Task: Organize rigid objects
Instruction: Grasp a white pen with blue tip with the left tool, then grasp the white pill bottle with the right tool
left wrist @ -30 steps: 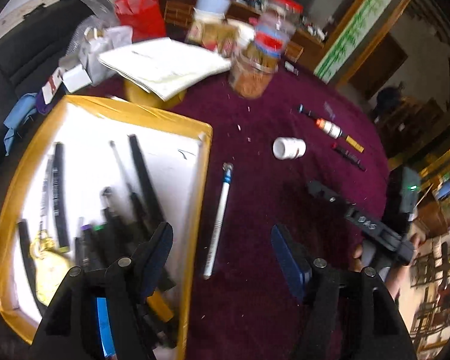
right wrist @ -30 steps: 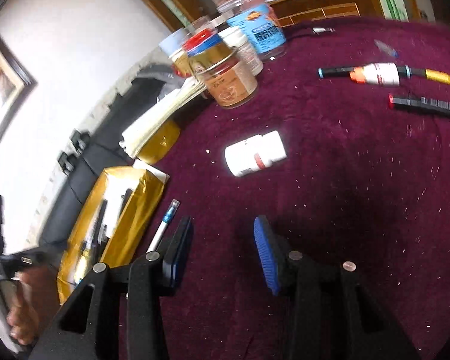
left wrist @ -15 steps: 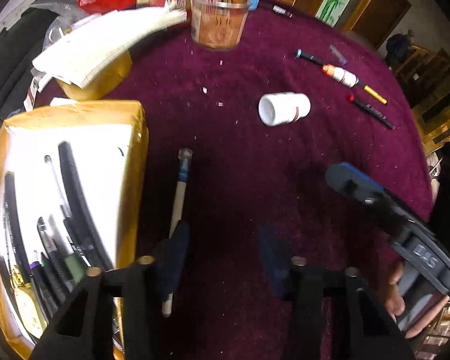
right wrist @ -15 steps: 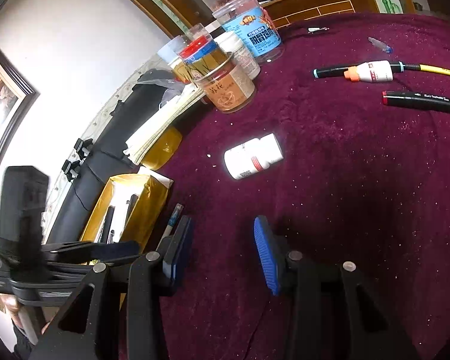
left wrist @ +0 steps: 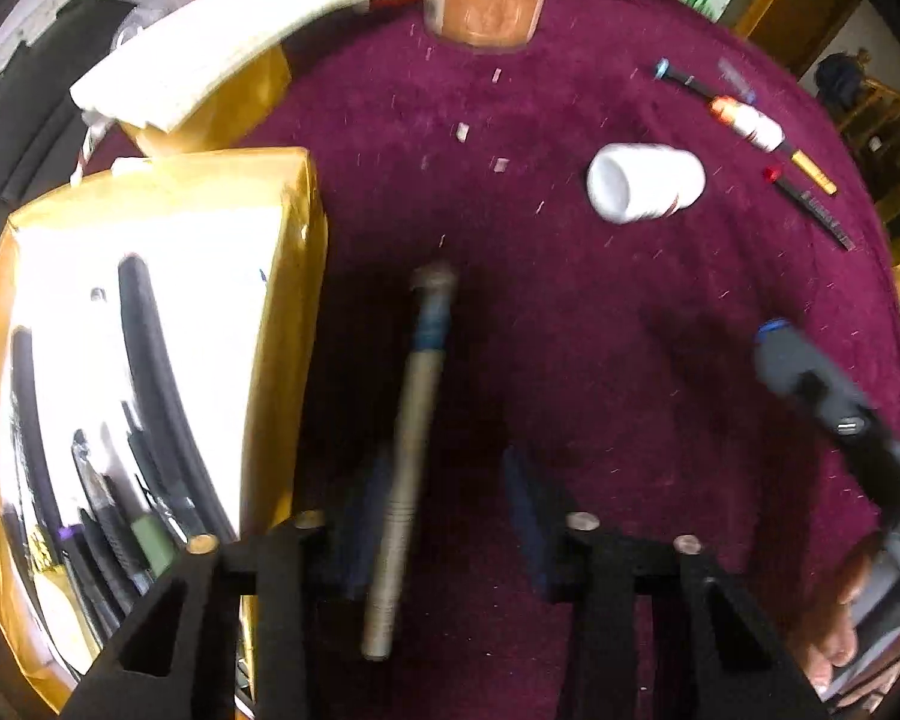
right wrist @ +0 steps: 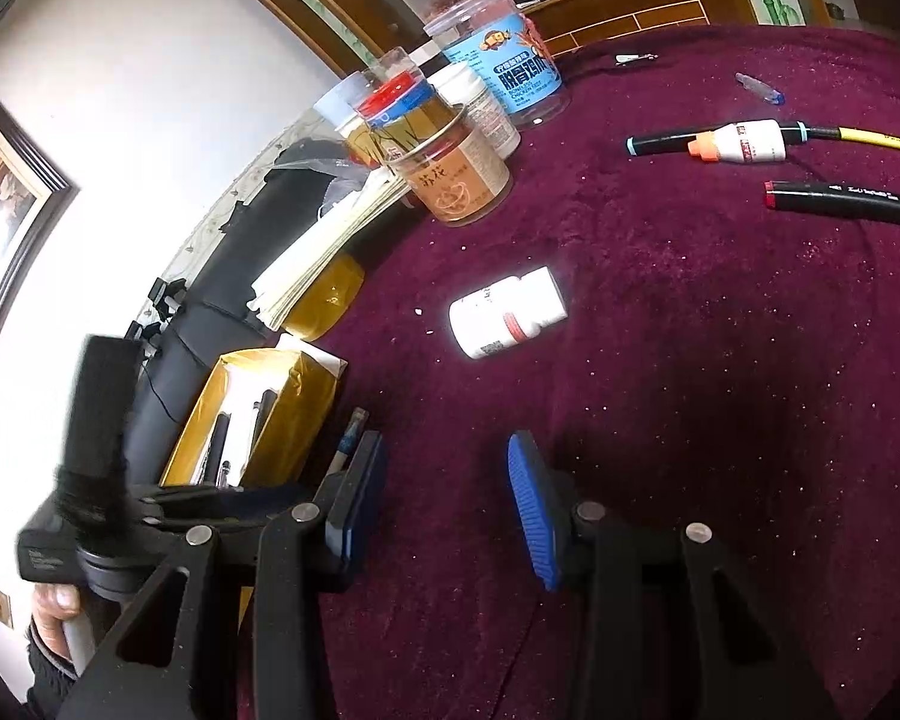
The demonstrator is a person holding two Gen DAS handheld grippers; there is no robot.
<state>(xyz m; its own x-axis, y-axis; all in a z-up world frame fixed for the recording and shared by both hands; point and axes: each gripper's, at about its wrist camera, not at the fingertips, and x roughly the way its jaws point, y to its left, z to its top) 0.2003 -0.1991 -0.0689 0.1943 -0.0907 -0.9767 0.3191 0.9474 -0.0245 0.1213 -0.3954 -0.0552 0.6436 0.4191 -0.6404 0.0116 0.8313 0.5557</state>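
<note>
Left wrist view: the left claw (left wrist: 444, 516) is spread wide, straddling the pen (left wrist: 411, 450) lying on the maroon counter (left wrist: 630, 360) just beside the gold tray (left wrist: 294, 312), which already holds pens, so probably lining up a grab. Right wrist view: the right claw (right wrist: 444, 504) hangs wide and empty, with the white bottle (right wrist: 507, 312) lying ahead of it, likely the next pick.

— Where does everything sit relative to the pen (left wrist: 411, 438)?

— The box (left wrist: 282, 312) lies just left of it, markers (left wrist: 150, 384) lying inside. The bottle (left wrist: 645, 182) lies on the table (left wrist: 570, 330) beyond, to its right; two more markers (left wrist: 807, 201) farther right. The jar (left wrist: 486, 0) stands far behind.

— And the left claw (left wrist: 444, 516)?

— It straddles the pen's near end.
</note>
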